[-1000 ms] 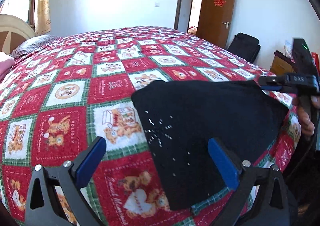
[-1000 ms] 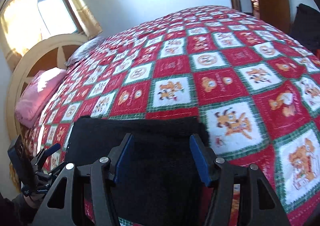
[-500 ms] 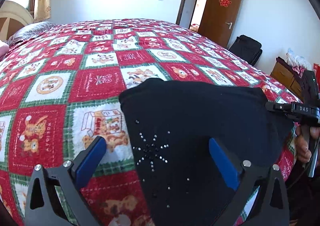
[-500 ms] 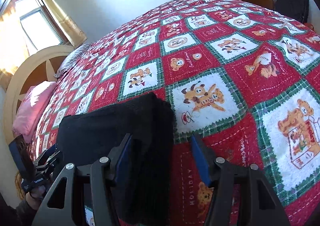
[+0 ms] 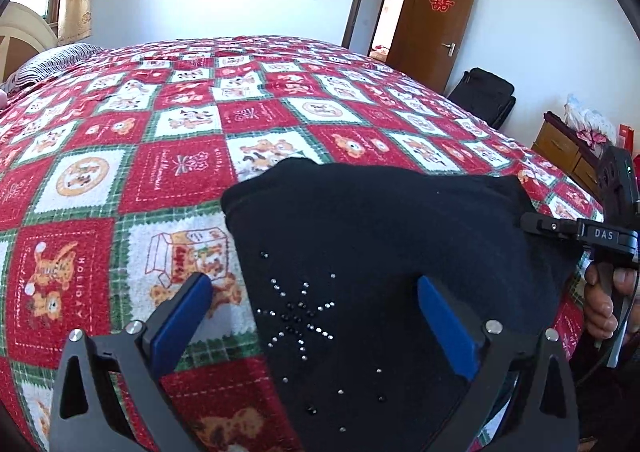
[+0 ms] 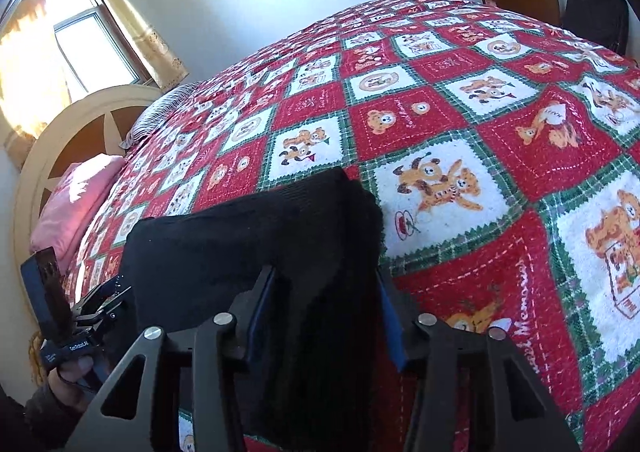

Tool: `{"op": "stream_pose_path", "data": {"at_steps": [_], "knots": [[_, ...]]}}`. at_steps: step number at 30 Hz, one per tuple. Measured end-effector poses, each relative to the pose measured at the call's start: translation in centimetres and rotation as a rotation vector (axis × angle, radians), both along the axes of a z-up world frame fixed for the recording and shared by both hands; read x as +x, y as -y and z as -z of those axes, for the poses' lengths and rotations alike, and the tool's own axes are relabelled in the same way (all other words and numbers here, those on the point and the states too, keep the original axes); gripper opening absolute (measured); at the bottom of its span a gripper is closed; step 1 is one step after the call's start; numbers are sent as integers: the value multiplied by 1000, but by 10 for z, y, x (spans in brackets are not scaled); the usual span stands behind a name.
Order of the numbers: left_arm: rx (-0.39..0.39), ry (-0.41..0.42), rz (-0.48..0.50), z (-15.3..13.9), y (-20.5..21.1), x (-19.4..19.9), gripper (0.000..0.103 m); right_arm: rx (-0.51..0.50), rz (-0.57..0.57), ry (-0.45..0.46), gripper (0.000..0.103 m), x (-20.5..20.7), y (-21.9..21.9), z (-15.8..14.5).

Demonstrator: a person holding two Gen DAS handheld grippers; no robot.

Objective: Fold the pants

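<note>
The black pants lie folded on the red patchwork bed cover, with a rhinestone star pattern near me. My left gripper is open, its blue pads straddling the pants' near left edge just above the cloth. In the right wrist view the pants show as a thick folded stack. My right gripper has its jaws narrowed around the stack's right edge, blue pads against the cloth. The right gripper also shows at the right of the left wrist view, at the pants' far edge.
The bed cover stretches far behind the pants. A pink pillow and the headboard are at the bed's head. A black bag, a wooden cabinet and an open door stand past the bed.
My right gripper has slid onto the right edge of the pants and its jaws have narrowed around the stack. My left gripper has moved in closer over the pants, still open.
</note>
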State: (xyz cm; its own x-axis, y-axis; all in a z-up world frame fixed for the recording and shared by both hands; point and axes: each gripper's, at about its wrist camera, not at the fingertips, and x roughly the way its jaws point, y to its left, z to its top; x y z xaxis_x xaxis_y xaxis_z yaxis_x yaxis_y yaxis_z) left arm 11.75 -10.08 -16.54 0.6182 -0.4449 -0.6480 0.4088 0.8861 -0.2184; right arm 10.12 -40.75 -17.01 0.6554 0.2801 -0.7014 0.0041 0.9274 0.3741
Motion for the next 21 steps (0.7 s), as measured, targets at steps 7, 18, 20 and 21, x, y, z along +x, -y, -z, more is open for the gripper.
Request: {"op": "stream_pose_path", "data": {"at_steps": [7, 18, 20, 21], "knots": [[-83, -21, 24, -2, -9, -2, 90, 76, -7, -17, 41, 1, 5, 4], [-173, -24, 81, -8, -18, -3, 21, 30, -36, 52, 28, -11, -9, -15], [-200, -22, 86, -10, -21, -4, 17, 27, -40, 66, 27, -14, -10, -20], [-198, -16, 85, -11, -22, -5, 16, 26, -42, 73, 27, -15, -12, -23]]}}
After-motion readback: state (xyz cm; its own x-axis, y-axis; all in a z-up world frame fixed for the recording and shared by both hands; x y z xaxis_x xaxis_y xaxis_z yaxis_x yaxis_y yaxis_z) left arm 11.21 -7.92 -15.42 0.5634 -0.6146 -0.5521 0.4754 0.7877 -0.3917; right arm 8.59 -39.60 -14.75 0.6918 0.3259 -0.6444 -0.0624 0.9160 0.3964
